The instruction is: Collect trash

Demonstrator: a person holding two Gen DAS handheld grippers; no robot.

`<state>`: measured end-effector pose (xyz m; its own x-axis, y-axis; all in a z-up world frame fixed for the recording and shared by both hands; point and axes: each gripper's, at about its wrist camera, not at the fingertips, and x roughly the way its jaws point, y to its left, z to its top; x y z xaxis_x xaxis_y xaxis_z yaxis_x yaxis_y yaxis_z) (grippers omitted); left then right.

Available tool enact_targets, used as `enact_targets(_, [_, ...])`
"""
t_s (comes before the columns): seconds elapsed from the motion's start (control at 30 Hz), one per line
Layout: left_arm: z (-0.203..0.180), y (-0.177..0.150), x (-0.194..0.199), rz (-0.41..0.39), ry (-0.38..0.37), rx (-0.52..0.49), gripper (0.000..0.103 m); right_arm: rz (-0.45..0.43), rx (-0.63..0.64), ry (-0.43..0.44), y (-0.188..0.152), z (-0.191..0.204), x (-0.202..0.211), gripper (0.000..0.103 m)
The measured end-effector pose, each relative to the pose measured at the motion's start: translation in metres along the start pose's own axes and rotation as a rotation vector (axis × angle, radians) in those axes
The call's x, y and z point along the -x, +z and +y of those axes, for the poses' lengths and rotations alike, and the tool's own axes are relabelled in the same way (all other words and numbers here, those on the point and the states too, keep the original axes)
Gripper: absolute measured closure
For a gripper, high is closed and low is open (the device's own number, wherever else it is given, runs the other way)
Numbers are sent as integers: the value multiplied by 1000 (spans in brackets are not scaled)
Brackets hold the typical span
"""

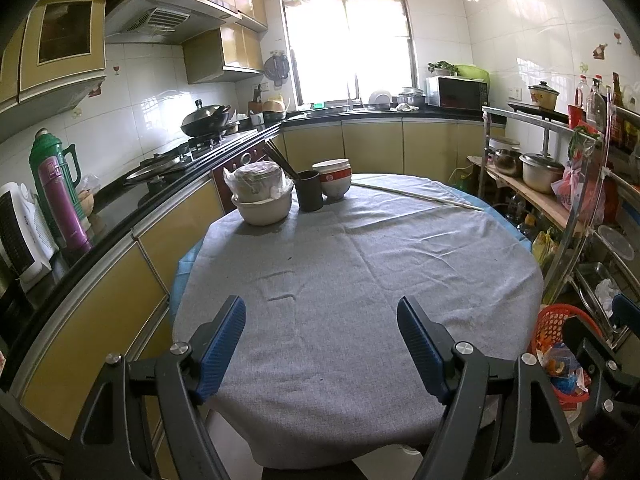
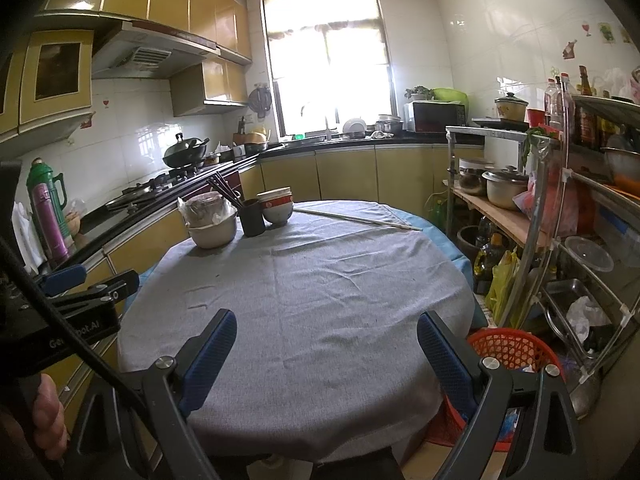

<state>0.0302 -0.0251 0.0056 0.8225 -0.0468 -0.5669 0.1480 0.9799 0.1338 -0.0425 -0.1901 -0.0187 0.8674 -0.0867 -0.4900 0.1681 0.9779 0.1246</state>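
My left gripper stands open over the near edge of the round table's grey cloth, with nothing between its blue pads. In the same way, my right gripper hangs open and empty over the cloth. A red mesh basket sits on the floor to the right of the table and holds colourful wrappers. Its rim shows just behind my right finger. No loose scraps are visible on the cloth near either gripper.
At the table's far side stand a plastic-wrapped stack in a white bowl, a dark cup with chopsticks, stacked red-and-white bowls and a long pale stick. Counter at left; metal shelves at right.
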Motion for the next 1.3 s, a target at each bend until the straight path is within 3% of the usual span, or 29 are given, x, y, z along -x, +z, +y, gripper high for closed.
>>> enact_targets(1.3, [-3,-3,-4,8,-3,-12,24,10,-20,0,-7,-3,-1,9])
